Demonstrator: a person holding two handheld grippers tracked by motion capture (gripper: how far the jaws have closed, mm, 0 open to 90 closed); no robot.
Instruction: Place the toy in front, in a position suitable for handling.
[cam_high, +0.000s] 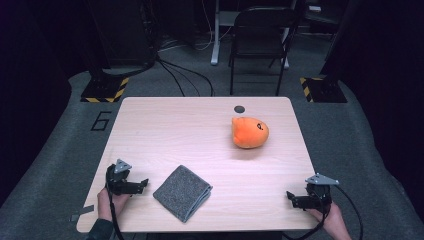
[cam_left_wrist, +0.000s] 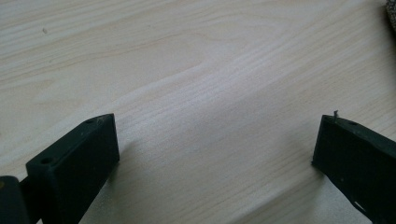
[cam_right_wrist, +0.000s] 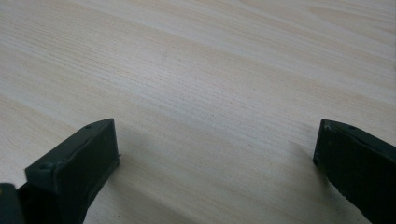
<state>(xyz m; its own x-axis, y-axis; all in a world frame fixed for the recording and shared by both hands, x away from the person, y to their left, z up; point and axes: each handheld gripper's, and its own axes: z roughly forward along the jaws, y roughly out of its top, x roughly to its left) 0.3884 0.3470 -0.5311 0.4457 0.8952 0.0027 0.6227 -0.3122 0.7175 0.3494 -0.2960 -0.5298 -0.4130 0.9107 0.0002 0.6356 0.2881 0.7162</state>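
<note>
Both grippers sit at the table's (cam_high: 150, 125) near edge; left gripper (cam_high: 142, 184) by the near-left corner, jaws wide apart, nothing between them; right gripper (cam_high: 291, 198) by the near-right corner, jaws also wide apart and empty; folded grey cloth (cam_high: 182, 192) just beside the left gripper; orange plush (cam_high: 249, 132) toward the far-right corner, well apart from both.

Folded grey cloth (cam_high: 182, 193) lies flat on the table's near edge, corner pointing toward the person.
</note>
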